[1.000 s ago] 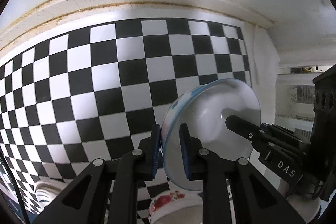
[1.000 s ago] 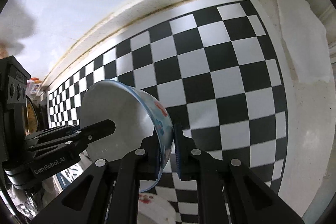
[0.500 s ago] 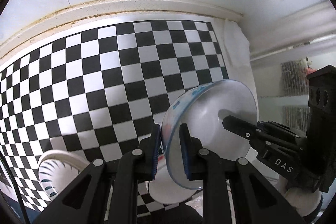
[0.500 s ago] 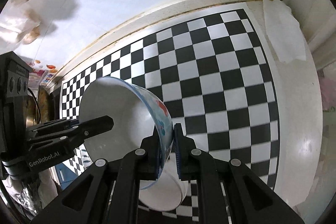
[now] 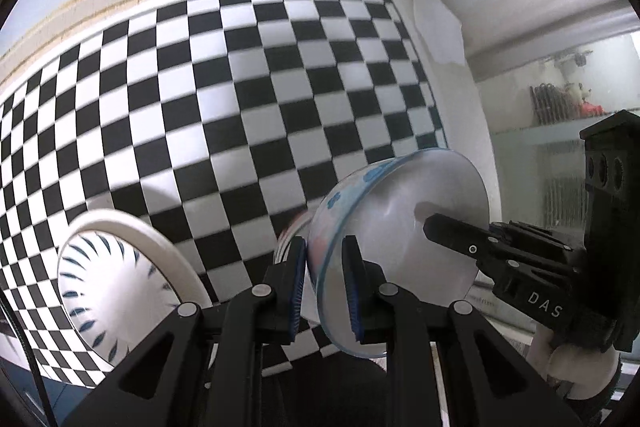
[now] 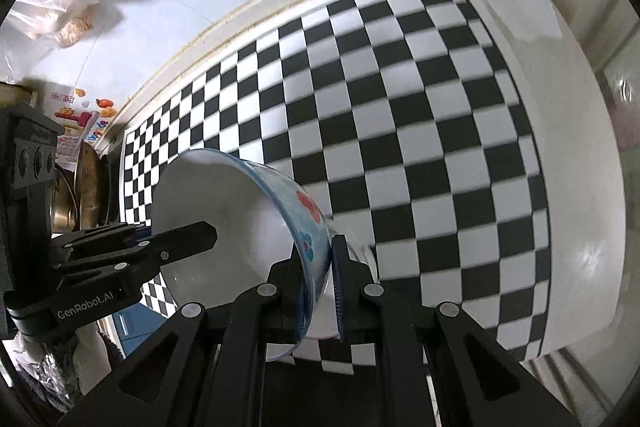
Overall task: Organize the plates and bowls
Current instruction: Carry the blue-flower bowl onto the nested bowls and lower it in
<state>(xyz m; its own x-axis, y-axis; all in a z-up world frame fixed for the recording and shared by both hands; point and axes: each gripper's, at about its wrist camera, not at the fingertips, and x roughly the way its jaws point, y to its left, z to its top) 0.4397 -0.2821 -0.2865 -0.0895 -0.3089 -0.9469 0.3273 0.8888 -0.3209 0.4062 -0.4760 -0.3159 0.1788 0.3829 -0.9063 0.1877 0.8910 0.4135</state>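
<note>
Both claws are clamped on one glass bowl (image 5: 400, 247), carried in the air above the chequered desk (image 5: 240, 107); the left claw (image 5: 326, 287) pinches the rim on one side, its pads closed tight on the thin wall, and the right claw (image 6: 320, 287) pinches the opposite rim in the same narrow grip; the bowl (image 6: 240, 227), white inside with blue and red flowers outside, hangs tilted between them. Below the bowl, a white dish (image 6: 352, 307) sits on the desk; a plate with blue dashes (image 5: 116, 287) lies beside the bowl, toward the left claw's side. The step in hand looks like the carry of the bowl toward its stacking place; the next move would call for both claws lowering together, level, so that the bowl seats without knocking the crockery beneath, and only then letting go.
</note>
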